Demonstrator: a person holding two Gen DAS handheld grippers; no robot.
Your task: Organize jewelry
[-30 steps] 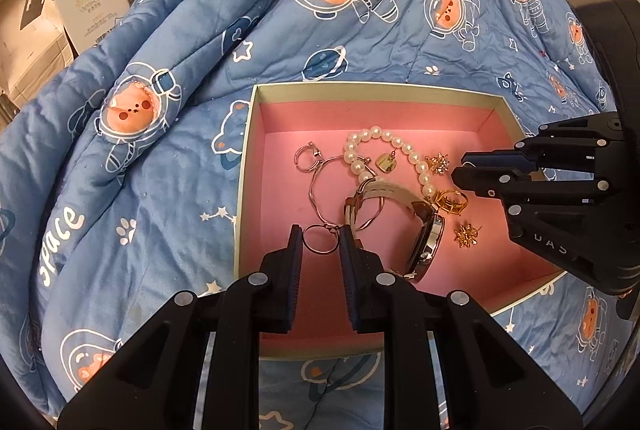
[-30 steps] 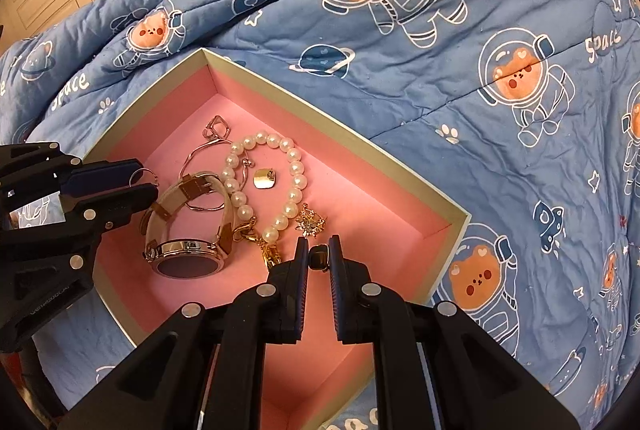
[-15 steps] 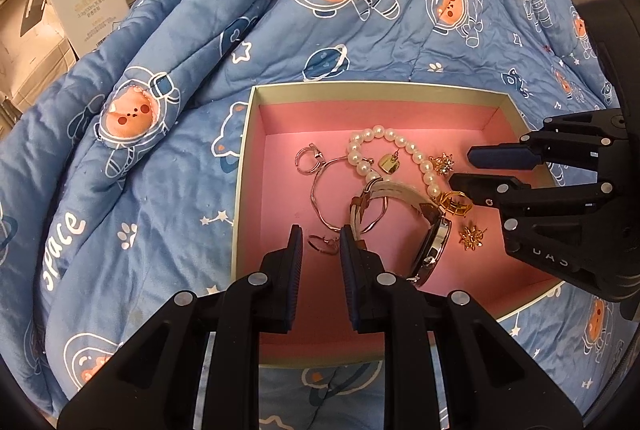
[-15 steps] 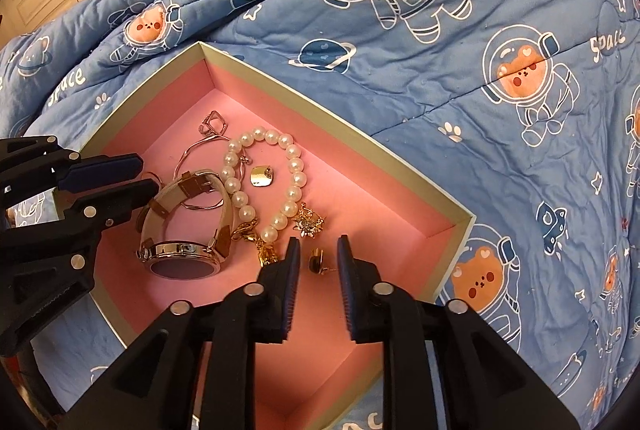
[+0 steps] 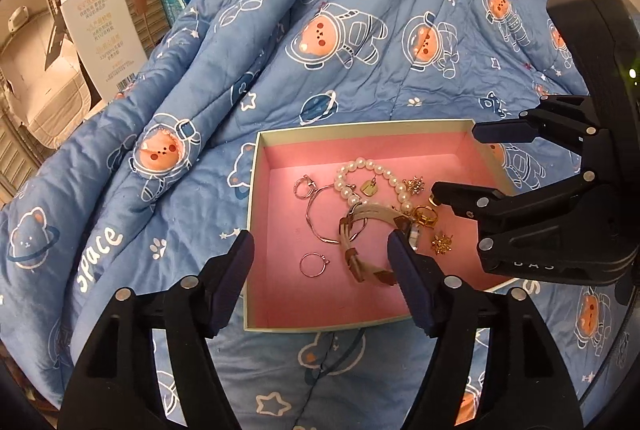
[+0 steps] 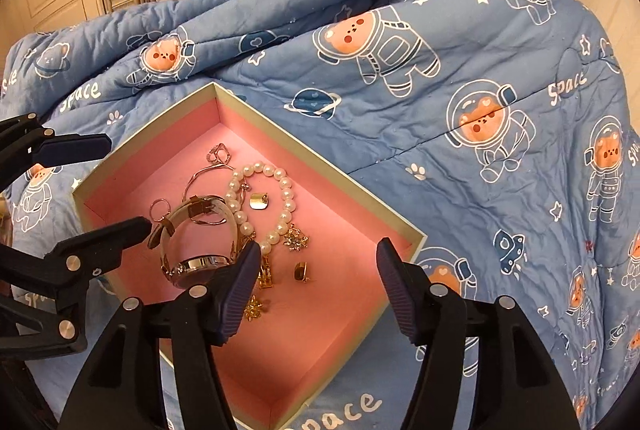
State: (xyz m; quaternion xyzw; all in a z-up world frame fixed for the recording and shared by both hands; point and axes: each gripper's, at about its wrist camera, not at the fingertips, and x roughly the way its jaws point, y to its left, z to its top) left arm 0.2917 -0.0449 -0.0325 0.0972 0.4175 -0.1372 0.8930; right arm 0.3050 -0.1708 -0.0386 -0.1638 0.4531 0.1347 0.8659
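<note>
Left wrist view: left tool and right tool hover spread wide, empty, over the pink box

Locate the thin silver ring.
The thin silver ring lies on the pink box floor, lower left of the jewelry pile, just left of the watch strap.

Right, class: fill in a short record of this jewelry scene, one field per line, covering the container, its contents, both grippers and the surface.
container: open box with pink lining
surface: blue quilt with astronaut bear print
contents: pearl bracelet, watch, silver bangle, thin ring, gold stud, star-shaped earrings
left gripper: open, over the near edge of the box, holding nothing
right gripper: open, over the box, holding nothing
loose outside box: none visible
</note>
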